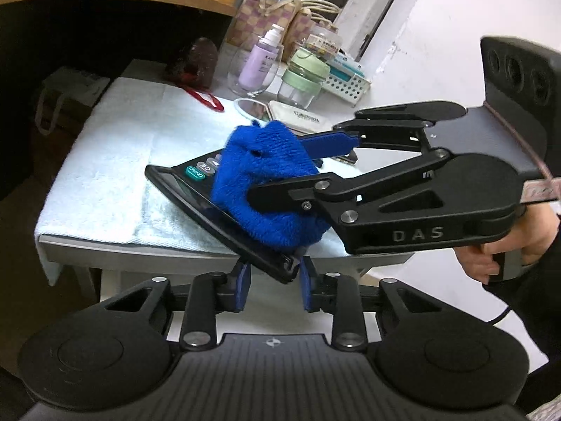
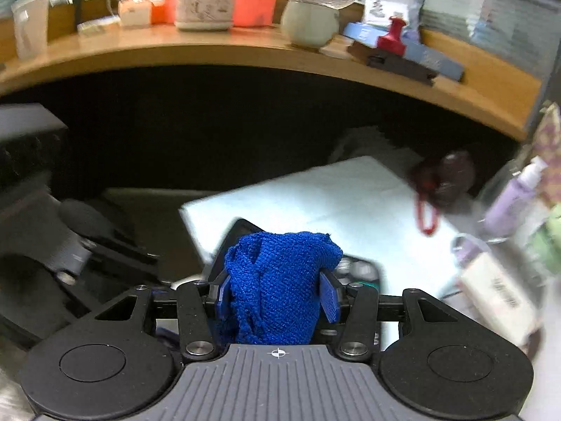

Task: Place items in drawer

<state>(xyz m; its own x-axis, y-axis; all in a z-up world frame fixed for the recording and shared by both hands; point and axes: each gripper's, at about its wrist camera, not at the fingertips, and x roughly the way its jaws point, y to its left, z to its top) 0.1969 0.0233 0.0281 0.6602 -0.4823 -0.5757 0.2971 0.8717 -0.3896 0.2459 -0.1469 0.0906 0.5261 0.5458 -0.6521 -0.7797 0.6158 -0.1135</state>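
The right gripper [image 2: 277,294] is pinched onto a bundle of blue knitted cloth [image 2: 280,280], its two blue pads pressing the wad from either side. In the left wrist view the same gripper comes in from the right, a hand [image 1: 505,249] on its grip, and the blue knitted cloth [image 1: 270,189] sits directly on top of a black calculator [image 1: 196,182].

The left gripper [image 1: 271,282] is nearer the camera and lower. Its pads flank the near corner of the calculator, which dips between them; whether they actually clamp it or only bracket it cannot be told.

The calculator lies tilted, with its long axis running from that near corner away to the upper left, its display and a row of keys visible beyond the cloth. It rests partly on a white towel [image 1: 115,133] that covers a small table [image 1: 140,256], its near end overhanging the table edge toward the left gripper.

No drawer can be made out in either view. A dark space lies under a wooden desk [image 2: 245,56] to the left of and behind the table, but what it holds is not visible.

Along the far side of the table stand a lilac pump bottle [image 1: 259,59], a green-lidded jar [image 1: 301,77], a white perforated basket [image 1: 347,84], a small round mirror [image 1: 250,108] and a white pouch [image 1: 298,119], with a red loop [image 1: 207,100] on the towel. These are clear of both grippers, so the cloth and calculator could likely be lifted toward the viewer without touching them; the cloth looks loose and could slip off the sloping calculator.
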